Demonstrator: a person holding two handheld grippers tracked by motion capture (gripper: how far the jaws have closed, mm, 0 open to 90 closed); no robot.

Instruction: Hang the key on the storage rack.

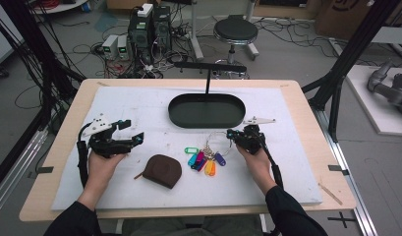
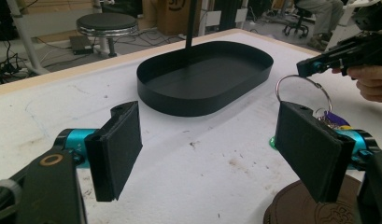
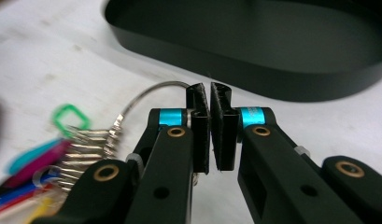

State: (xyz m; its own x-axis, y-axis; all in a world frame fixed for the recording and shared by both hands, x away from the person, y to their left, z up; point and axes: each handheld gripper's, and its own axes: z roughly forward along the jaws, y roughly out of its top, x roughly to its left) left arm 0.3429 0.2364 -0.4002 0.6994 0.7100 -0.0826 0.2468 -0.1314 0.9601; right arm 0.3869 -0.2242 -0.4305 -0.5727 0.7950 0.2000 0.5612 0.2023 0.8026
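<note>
**Right gripper pinches the key ring; tray waits just beyond**

The step in hand looks like a pick-up: the right gripper [image 1: 234, 133] has its two black jaws pressed together on the thin silver wire key ring [image 3: 146, 95], whose loop arcs out to the left of the jaws in the right gripper view. The bunch of coloured plastic key tags [image 1: 204, 161] – green, blue, pink, purple, yellow – hangs from the ring and lies on the white foam mat [image 1: 139, 105], near the middle of the table, just left of the right hand. Whether the ring is already off the mat I cannot tell.

The likely next move is to lift the bunch and carry it to the far side, over the wall of the black oval metal tray [image 1: 207, 121], which stands just beyond the gripper. That calls for a firm hold, since the wire is thin and the tags will swing.

The left gripper [image 1: 133, 132] hovers at the left, its jaws wide apart and holding nothing. The brown leather coin pouch [image 1: 162, 170] lies near it, closer to the person, untouched.
</note>
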